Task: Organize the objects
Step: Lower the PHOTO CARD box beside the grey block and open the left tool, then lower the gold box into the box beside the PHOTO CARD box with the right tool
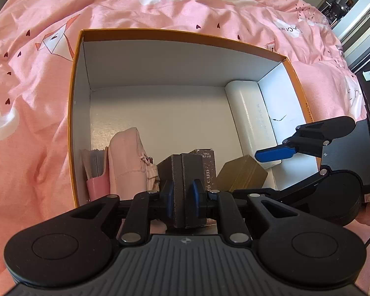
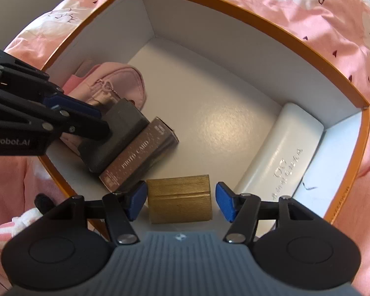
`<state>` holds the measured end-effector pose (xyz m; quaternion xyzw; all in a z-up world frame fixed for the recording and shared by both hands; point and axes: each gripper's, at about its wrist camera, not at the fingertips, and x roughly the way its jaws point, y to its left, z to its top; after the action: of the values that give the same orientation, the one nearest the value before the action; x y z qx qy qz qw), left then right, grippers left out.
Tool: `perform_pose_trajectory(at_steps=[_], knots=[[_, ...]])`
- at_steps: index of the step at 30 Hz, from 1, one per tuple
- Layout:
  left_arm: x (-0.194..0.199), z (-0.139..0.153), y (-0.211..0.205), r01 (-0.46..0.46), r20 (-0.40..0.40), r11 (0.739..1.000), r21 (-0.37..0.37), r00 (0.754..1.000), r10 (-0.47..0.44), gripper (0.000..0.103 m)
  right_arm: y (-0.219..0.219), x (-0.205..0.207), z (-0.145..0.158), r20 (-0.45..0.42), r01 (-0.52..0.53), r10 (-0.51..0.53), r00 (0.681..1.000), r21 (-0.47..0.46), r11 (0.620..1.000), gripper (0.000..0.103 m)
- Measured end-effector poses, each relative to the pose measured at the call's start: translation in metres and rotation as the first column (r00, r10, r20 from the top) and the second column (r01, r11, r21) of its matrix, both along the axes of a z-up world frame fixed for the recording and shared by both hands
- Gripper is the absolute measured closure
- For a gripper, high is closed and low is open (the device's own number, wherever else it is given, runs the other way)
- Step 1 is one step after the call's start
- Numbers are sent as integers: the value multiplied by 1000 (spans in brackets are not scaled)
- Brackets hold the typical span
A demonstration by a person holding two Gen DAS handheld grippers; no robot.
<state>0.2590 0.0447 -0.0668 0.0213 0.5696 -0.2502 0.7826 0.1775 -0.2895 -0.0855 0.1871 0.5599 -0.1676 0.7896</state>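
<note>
One pink bedcover [image 1: 37, 98] printed with clouds and hearts carries a large orange-rimmed box [image 2: 246, 9] with white walls. Inside, a long white case [image 2: 281, 155] lies along one wall, and a pink pouch [image 2: 116, 83] sits at the opposite side. The left gripper [image 1: 182, 194] clamps a dark grey block [image 2: 120, 133], which rests against a brown photo card box [image 2: 140, 155]. The right gripper [image 2: 181, 199] stands spread around a gold block [image 2: 180, 198], its pads apart from it.
</note>
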Motion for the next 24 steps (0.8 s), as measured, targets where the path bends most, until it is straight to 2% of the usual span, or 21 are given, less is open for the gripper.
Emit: perform_pose_trajectory(at_steps=[4,11,15,18,21,22,23,24], knots=[[0,1,2,-1,3,1000,-19,1000,1,86,-3,-4,-1,-42,-7,7,999,13,1000,35],[-1,1,3,2,1,999,-38,1000,-2,86,-18,-14,-15,-19,122,-121,993,188,975,30],[0,0,3,4,1,999,-39,1000,-4,86,-11,-10,-23,-14,139,-138,990,136,981,25],[0,0,4,7,3,999,-37,1000,-7,86,-15,-12,-29,-14,160,-160,987,181,970,25],[0,0,5,14,5,999,-37,1000,-13,86,-22,-19,-34,-38,216,-213,976,257,942,34],[-1,0,5,16,7,999,-37,1000,-15,86,-24,-21,-33,-32,234,-234,972,271,934,43],[-1,0,5,17,10,999,-37,1000,-17,85,-25,-23,-31,-27,242,-244,969,278,930,59],[-1,1,4,20,15,999,-36,1000,-20,86,-24,-24,-27,-23,247,-250,968,269,931,65]])
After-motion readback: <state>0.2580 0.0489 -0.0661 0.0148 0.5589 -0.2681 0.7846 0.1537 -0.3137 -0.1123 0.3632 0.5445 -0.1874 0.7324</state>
